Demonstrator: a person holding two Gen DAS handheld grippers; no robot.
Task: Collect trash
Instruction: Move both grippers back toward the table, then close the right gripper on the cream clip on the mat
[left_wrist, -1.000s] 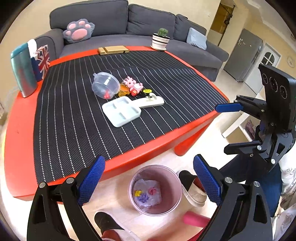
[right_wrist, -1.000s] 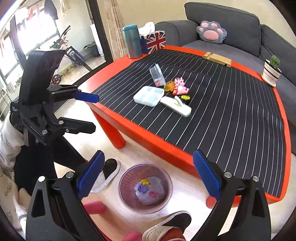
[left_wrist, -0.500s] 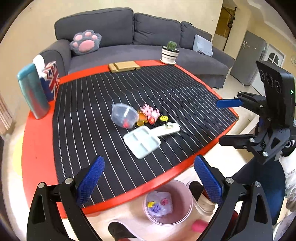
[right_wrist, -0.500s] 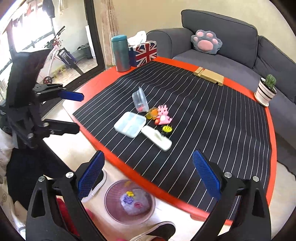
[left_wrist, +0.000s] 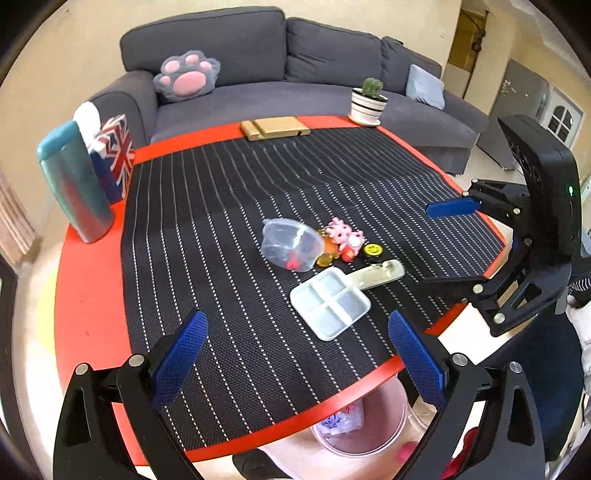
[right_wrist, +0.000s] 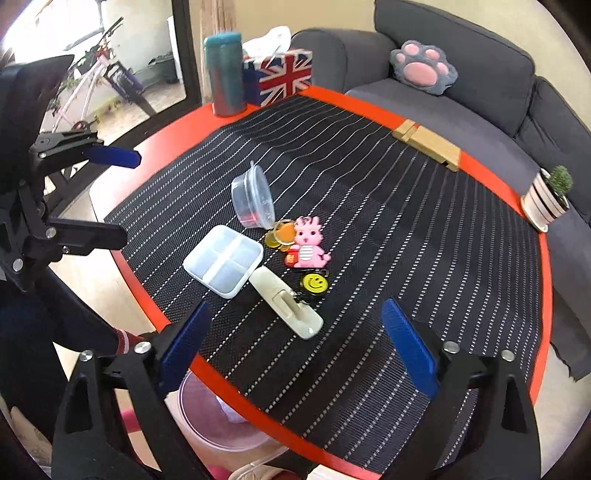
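The clear plastic cup (right_wrist: 254, 201) lies tipped on its side mid-tabletop (right_wrist: 369, 110), mouth toward the pink toy (right_wrist: 309, 242), beside a divided white tray (right_wrist: 224, 260). Left claw (left_wrist: 295, 360) gapes empty; right claw (right_wrist: 295, 343), also empty, is closing slightly.

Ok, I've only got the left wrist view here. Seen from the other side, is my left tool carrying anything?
Observer: No. In the right wrist view the left tool stands open, with nothing between its blue pads.
Operator: And what's behind it, off my picture?
Observer: A dark-framed glass door, and beyond it a pink and white bicycle in bright daylight.
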